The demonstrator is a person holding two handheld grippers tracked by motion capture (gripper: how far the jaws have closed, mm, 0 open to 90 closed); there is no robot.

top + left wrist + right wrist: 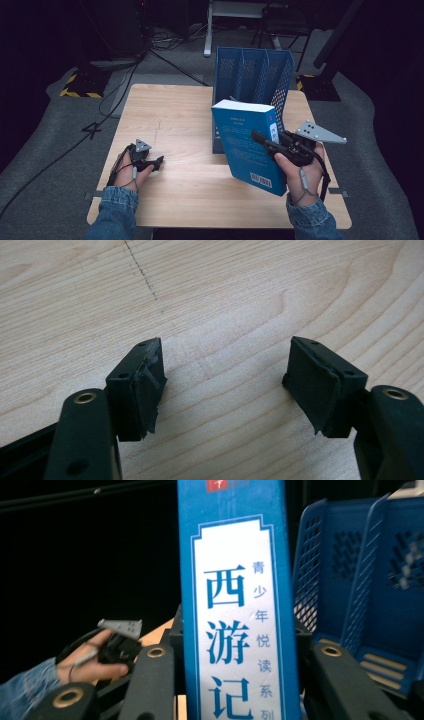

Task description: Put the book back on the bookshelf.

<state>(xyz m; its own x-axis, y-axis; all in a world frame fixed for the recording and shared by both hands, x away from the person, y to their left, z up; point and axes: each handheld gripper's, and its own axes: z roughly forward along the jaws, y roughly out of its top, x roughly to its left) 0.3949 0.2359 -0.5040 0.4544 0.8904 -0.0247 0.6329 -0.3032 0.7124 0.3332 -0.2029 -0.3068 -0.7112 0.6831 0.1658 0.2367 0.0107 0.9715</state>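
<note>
- High view: right claw (261,139) pinches the blue book (248,145) across its thickness, lifted off the bench (190,185) and tilted, top edge leaning toward the blue file rack (252,75). Rack stands just behind the book, at the bench's far edge, slots open toward the person. Book's long axis runs roughly up-down, so it likely needs only a push fwd into a slot. Right hand is the nearer one by far.
- High view, cont.: left claw (155,162) rests low on the bench at the near left, well apart from book and rack.
- Left gripper view: jaws spread wide, nothing btwn them; pads (147,390) hover close over bare wood.
- Right gripper view: book spine (235,605) stands upright btwn the jaws, clamped from both sides; rack's dividers (370,565) sit to the right and beyond, so the slot lies slightly off to that side. Left hand (95,662) visible farther off, low left.
</note>
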